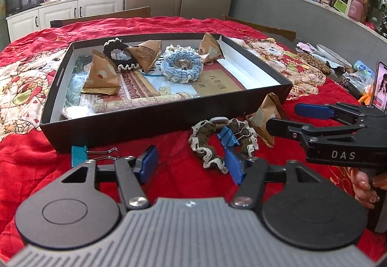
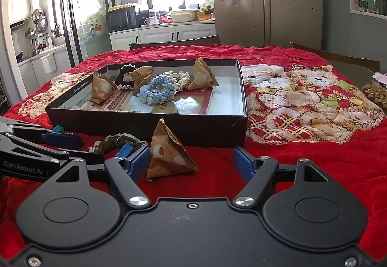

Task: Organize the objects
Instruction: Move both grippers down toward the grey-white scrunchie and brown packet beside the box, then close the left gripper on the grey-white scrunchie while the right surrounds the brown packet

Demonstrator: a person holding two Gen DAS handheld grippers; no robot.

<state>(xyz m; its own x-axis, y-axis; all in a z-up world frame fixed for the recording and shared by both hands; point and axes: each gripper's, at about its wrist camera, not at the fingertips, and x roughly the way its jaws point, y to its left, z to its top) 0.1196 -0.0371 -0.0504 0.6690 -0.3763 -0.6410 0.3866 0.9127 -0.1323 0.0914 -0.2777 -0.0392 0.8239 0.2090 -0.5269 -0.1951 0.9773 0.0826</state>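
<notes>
brown kraft paper, folded into a pyramid-shaped packet [image 2: 169, 155], sits on the red quilted cloth [image 2: 314, 165] just outside the near wall of the black box [image 2: 145, 122], toward that wall's right corner, its base flat and its point up. it lies straight ahead of the right gripper [image 2: 191, 165], a little left of centre between the wide-spread blue pads [image 2: 139, 165], which hold nothing. the left gripper [image 1: 191, 163] is just as wide open and empty, and what lies ahead of it is the brown lace-edged scrunchie [image 1: 217, 143], with a blue binder clip [image 1: 228, 137] resting on it. so the right hand looks nearer the packet, the left nearer the scrunchie. three like packets and the blue crocheted scrunchie [image 1: 181, 65] already lie inside the box, so a short forward reach and a lift over the near wall seems the move. a second binder clip [image 1: 79, 154] lies near the box's near left corner.
</notes>
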